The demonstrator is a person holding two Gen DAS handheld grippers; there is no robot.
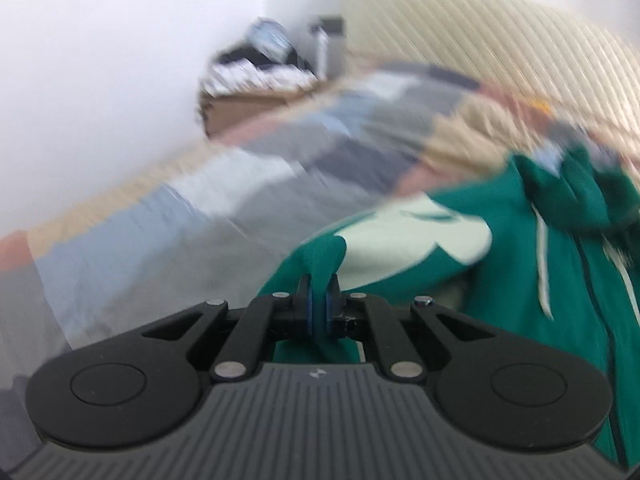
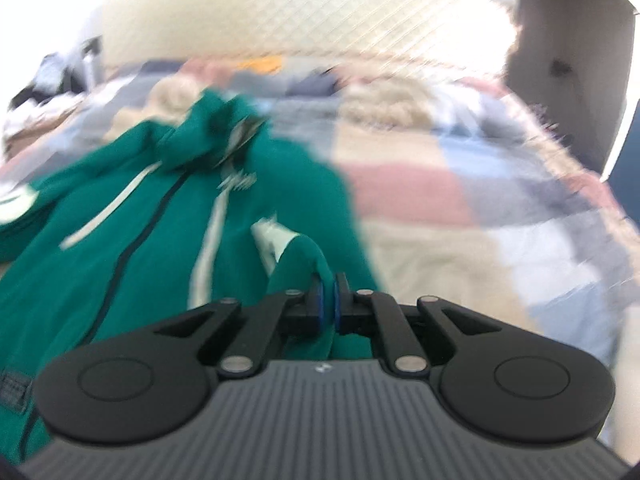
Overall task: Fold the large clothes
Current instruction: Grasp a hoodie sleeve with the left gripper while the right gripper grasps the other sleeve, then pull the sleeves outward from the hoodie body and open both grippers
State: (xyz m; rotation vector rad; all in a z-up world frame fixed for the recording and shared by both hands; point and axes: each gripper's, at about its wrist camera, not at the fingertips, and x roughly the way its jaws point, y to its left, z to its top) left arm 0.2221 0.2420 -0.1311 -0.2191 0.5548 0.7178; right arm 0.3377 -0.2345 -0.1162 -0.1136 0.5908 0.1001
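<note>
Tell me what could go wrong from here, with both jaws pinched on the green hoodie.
1. The left gripper and right gripper each pinch only a small bunch of the green zip-up hooded sweatshirt; the cloth may slip out.
2. Its white drawstrings lie loose and could get caught in the fold.
3. The hood is crumpled, so the fold may come out lumpy on the patchwork bedspread.

Left claw (image 1: 320,300) pinching green hoodie (image 1: 520,280)

Two close wrist views, shared hoodie (image 1: 520,280)
</note>
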